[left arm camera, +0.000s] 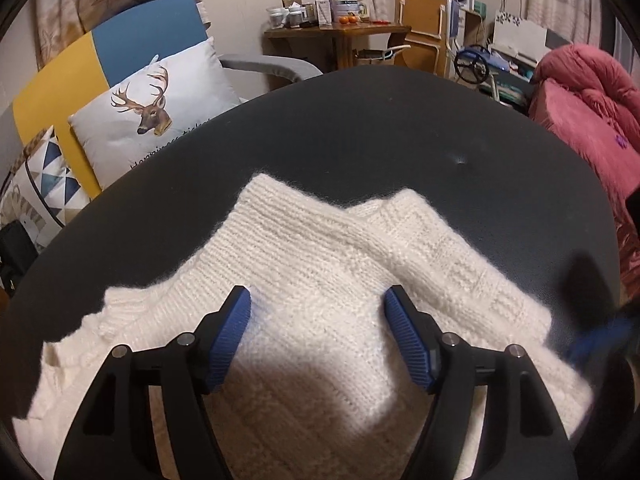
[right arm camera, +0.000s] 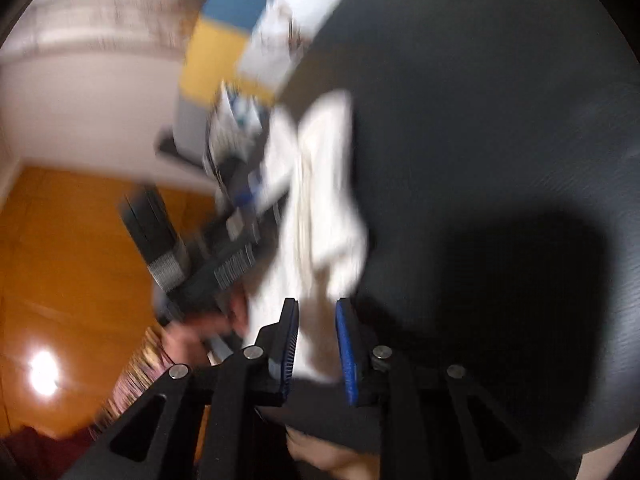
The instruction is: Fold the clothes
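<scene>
A white knit sweater (left arm camera: 320,256) lies spread on the round black table (left arm camera: 360,128). My left gripper (left arm camera: 320,312) hovers low over the sweater's middle, open, its blue pads (left arm camera: 234,320) wide apart and nothing between them. The right wrist view is motion-blurred. There my right gripper (right arm camera: 318,344) is shut on a bunched edge of the sweater (right arm camera: 320,200), which stretches away from the fingers along the table's (right arm camera: 480,120) left edge. The right gripper appears as a blue-black blur (left arm camera: 596,344) at the sweater's right edge. A hand (right arm camera: 200,332) holds the left gripper's body (right arm camera: 216,256).
A sofa with a deer cushion (left arm camera: 160,120) stands behind the table on the left. A wooden side table (left arm camera: 340,36) with jars is at the back and a pink quilt (left arm camera: 592,112) at the right. Orange wooden floor (right arm camera: 60,260) lies beyond the table's edge.
</scene>
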Available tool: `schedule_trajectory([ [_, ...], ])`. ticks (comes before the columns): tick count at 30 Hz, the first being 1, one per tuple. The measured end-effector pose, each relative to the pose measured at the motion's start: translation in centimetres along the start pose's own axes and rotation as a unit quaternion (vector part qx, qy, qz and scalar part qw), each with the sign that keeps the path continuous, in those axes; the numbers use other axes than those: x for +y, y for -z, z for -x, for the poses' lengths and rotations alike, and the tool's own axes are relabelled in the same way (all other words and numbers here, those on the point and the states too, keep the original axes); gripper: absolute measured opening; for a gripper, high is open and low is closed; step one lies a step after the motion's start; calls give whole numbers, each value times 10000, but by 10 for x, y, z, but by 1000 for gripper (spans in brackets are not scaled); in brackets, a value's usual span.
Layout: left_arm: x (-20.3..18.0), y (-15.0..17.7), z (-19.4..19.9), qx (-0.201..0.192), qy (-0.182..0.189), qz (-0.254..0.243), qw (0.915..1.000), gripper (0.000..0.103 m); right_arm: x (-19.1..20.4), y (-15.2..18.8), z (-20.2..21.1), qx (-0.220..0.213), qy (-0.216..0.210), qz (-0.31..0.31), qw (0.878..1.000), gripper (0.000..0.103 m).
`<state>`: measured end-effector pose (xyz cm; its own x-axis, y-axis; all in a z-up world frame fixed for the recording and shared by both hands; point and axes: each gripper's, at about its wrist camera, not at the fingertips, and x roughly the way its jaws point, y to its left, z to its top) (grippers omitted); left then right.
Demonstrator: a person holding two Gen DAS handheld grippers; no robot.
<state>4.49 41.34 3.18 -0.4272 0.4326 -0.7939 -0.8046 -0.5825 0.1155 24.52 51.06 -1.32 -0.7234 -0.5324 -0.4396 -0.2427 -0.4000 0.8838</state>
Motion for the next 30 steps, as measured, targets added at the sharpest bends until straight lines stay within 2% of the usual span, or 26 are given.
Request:
schedule_trajectory([
  [2, 1, 0, 1, -14, 11, 38, 10000, 73, -5, -6, 7, -232, -148, -181, 9995, 11],
  [3, 1, 1, 1, -21, 16, 57, 10000, 73, -6, -9, 1, -124, -152, -219, 9996, 8],
  [6, 2, 1, 2, -41, 32, 114, 9999, 73, -4, -17, -22, 261, -179, -247, 9992, 6],
  [9, 3, 2, 2, -60, 47, 170, 9998, 72, -12, -18, -41, 484, 79, -518, 9975, 6],
  [11, 4, 1, 2, -18, 50, 216, 9998, 73, -18, -19, -43, 448, -66, -662, 9968, 6],
  [17, 0, 0, -3, 57, -2, 176, 9998, 74, -7, -10, -55, 941, 126, -187, 9953, 6],
  [23, 0, -1, -7, 103, -32, 196, 9997, 77, 6, 1, -66, 1440, 361, 348, 9883, 3],
  [26, 0, -1, -7, 126, -32, 237, 9996, 80, 1, 4, -65, 1229, 211, 195, 9920, 3],
  [29, 2, -1, -6, 130, -36, 273, 9995, 80, 18, 7, -48, 756, 663, 501, 9937, 4],
  [30, 1, -1, -5, 117, -56, 273, 9995, 80, 25, 5, -35, 408, 982, 666, 9921, 10],
])
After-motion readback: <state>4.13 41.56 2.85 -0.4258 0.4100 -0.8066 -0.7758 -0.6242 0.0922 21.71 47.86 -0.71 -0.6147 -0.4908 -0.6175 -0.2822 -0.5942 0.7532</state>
